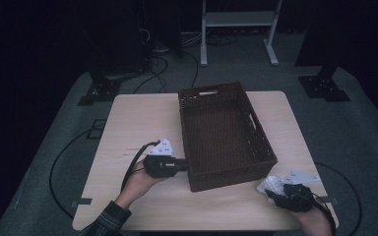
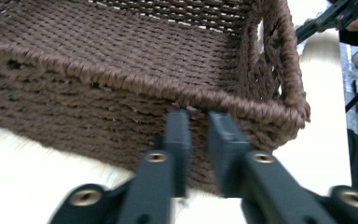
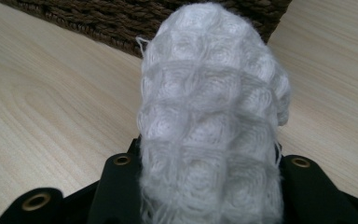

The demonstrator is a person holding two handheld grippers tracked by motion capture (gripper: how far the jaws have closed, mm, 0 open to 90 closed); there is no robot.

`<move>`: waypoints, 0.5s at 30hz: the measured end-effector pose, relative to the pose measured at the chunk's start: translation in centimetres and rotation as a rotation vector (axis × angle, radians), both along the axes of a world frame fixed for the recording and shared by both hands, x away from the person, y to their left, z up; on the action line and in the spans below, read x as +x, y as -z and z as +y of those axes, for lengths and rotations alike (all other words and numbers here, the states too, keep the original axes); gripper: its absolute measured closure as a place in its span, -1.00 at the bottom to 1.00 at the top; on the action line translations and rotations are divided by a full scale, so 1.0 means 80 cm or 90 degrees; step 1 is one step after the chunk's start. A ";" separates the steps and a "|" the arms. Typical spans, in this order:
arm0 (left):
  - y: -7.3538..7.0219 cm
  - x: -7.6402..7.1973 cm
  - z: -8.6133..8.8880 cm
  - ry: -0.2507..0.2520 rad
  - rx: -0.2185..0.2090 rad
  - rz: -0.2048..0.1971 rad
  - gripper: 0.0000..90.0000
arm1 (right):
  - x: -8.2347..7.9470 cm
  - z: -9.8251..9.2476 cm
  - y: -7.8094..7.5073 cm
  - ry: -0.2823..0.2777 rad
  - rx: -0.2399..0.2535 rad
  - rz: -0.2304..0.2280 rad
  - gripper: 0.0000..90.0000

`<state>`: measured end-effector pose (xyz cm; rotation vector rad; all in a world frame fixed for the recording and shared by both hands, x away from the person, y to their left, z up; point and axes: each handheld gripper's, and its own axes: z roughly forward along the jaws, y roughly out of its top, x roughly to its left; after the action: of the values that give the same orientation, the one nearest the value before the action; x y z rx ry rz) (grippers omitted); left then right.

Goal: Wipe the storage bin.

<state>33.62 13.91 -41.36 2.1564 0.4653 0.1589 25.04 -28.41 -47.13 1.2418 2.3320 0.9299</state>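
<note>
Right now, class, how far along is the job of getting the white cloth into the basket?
Done: the right gripper is shut on the white knitted cloth, near the basket's front corner. In hand: the left gripper sits at the brown woven basket, its jaws slightly apart by the near wall. Left: the basket looks empty, so the cloth is not yet inside.

Floor cables [image 1: 157, 64] behind pale table [image 1: 138, 118]
</note>
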 end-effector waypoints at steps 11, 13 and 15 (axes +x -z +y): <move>0.031 -0.019 0.008 -0.017 0.046 -0.012 -0.22 | -0.001 -0.001 -0.005 0.008 0.012 0.002 0.27; 0.036 -0.020 0.006 -0.023 0.047 -0.013 -0.30 | -0.001 0.001 -0.005 0.009 0.012 0.003 0.27; 0.041 -0.021 0.004 -0.026 0.043 -0.013 -0.36 | -0.001 0.001 -0.005 0.010 0.010 0.003 0.27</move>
<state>31.98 14.22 -44.65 2.2107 0.4994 0.2216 24.97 -28.30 -46.70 1.2678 2.3198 0.9438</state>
